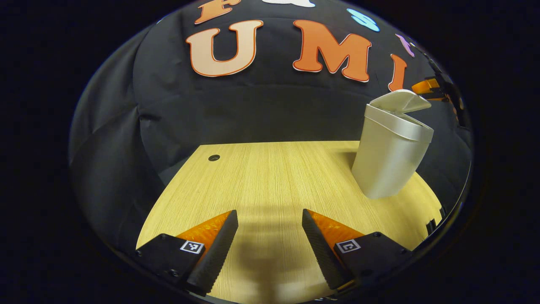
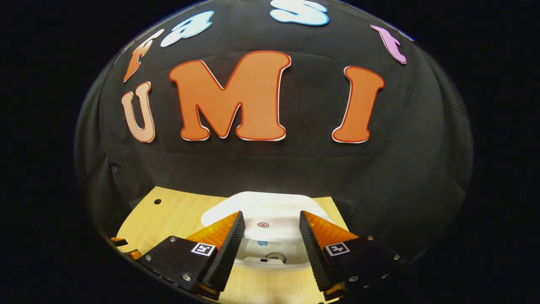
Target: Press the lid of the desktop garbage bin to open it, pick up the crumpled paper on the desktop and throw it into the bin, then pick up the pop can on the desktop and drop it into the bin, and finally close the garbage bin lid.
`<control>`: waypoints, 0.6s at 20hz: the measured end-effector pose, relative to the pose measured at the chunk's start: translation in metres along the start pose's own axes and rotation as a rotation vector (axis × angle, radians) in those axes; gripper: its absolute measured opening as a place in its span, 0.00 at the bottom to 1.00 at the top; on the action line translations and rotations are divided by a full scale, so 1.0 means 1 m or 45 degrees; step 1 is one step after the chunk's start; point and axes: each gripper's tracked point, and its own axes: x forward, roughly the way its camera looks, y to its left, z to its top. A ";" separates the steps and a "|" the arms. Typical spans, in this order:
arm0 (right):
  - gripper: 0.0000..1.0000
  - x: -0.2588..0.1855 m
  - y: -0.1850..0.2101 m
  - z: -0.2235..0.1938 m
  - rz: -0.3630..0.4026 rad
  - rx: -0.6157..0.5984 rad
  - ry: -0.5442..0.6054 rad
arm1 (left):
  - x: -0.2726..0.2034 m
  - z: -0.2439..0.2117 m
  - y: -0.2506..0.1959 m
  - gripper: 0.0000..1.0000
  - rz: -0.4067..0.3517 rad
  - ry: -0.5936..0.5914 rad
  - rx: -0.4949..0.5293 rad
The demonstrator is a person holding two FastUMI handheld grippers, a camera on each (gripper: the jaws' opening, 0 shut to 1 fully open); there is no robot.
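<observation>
Pale wood-grain table is carrying the white plastic desktop bin, its swing lid tilting up. Right claw is hovering above the lid, jaws apart; left claw likewise parted. Lid presses should be landing squarely, gently.

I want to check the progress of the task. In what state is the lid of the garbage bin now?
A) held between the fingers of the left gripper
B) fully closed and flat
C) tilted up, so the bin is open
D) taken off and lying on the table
C: in the left gripper view the lid stands tilted above the rim of the garbage bin, leaving an opening.
</observation>
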 end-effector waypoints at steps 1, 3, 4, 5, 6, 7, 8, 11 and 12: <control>0.79 -0.001 0.000 -0.004 0.000 0.003 0.010 | 0.000 0.000 0.001 0.98 0.001 0.004 0.008; 0.79 -0.002 0.001 -0.013 -0.001 0.008 0.032 | 0.000 -0.001 0.001 0.98 0.002 0.007 0.018; 0.79 -0.002 0.003 -0.019 0.002 0.012 0.052 | 0.000 -0.001 -0.001 0.98 -0.002 0.011 0.018; 0.79 -0.001 0.004 -0.024 0.003 0.015 0.066 | 0.000 -0.001 -0.001 0.98 -0.005 0.012 0.021; 0.79 -0.001 0.004 -0.029 0.005 0.017 0.083 | 0.000 -0.001 -0.001 0.98 -0.008 0.013 0.023; 0.79 -0.001 0.005 -0.034 0.007 0.019 0.099 | 0.000 -0.002 -0.002 0.98 -0.012 0.015 0.025; 0.79 -0.001 0.004 -0.038 0.009 0.021 0.111 | 0.000 -0.001 -0.002 0.98 -0.015 0.018 0.026; 0.79 -0.002 0.005 -0.052 0.014 0.030 0.149 | -0.001 -0.002 -0.002 0.98 -0.021 0.026 0.035; 0.79 0.000 0.005 -0.057 0.012 0.023 0.162 | 0.000 -0.003 -0.001 0.98 -0.017 0.031 0.036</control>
